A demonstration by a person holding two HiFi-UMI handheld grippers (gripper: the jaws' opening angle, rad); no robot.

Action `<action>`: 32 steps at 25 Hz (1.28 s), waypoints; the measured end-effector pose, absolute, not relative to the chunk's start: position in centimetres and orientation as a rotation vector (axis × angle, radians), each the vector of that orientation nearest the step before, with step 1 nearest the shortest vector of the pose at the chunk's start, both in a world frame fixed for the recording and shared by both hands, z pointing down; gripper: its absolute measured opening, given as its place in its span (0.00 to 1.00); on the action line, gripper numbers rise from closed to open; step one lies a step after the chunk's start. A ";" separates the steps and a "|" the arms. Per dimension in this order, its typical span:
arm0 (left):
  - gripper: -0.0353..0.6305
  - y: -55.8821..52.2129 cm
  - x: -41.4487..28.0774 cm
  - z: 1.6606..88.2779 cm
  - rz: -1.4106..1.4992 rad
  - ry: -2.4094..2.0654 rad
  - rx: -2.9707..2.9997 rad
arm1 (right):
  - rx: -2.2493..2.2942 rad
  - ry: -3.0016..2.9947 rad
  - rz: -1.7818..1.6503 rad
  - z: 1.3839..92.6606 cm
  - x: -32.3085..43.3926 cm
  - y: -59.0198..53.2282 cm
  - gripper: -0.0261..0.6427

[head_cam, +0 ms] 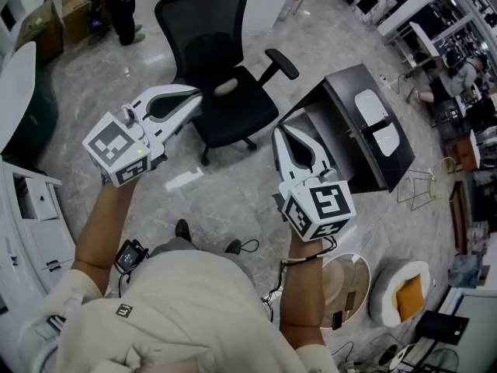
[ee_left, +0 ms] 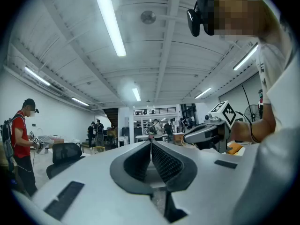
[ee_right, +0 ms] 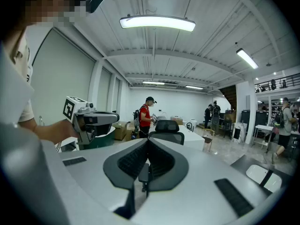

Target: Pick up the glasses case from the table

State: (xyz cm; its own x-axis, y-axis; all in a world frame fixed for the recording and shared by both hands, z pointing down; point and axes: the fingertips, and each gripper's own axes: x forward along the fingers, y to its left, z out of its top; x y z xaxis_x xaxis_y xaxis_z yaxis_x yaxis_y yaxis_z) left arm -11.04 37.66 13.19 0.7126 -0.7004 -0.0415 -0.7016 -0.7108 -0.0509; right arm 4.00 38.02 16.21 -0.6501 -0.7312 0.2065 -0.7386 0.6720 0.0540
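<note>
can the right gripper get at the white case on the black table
Probably yes: the right gripper hangs beside the black table, and nothing stands between it and the white case, but its jaws are shut.

A black office chair (head_cam: 233, 115) stands on the floor (head_cam: 225, 196), apparently marble.

1. The left gripper (head_cam: 194, 94) is covering part of the black office chair (head_cam: 203, 31) behind it.
2. The head view's top edge is cutting off a person in red (head_cam: 122, 6) above the waist.
3. Two white objects (head_cam: 371, 106) are lying on the dark table (head_cam: 349, 84), too small to identify.
4. In the left gripper view, distant people (ee_left: 96, 132) are standing too small to make out.
</note>
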 end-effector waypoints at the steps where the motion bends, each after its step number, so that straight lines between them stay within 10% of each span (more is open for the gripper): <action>1: 0.09 37.6 -11.4 13.3 0.029 1.172 -2.847 | 1.195 -2.675 0.052 16.3 3.8 38.0 0.07; 32: 0.09 28.7 -11.7 16.3 -0.029 1.369 -2.841 | 1.110 -2.757 0.195 19.3 4.9 25.4 0.08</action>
State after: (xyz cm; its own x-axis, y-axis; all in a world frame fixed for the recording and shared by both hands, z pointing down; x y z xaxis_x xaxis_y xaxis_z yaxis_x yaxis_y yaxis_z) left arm -11.75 28.69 16.29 0.6229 -0.7820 0.0220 -0.7822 -0.6230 0.0029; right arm 4.89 25.43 19.26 -0.7106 -0.6748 0.1992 -0.6962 0.7154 -0.0600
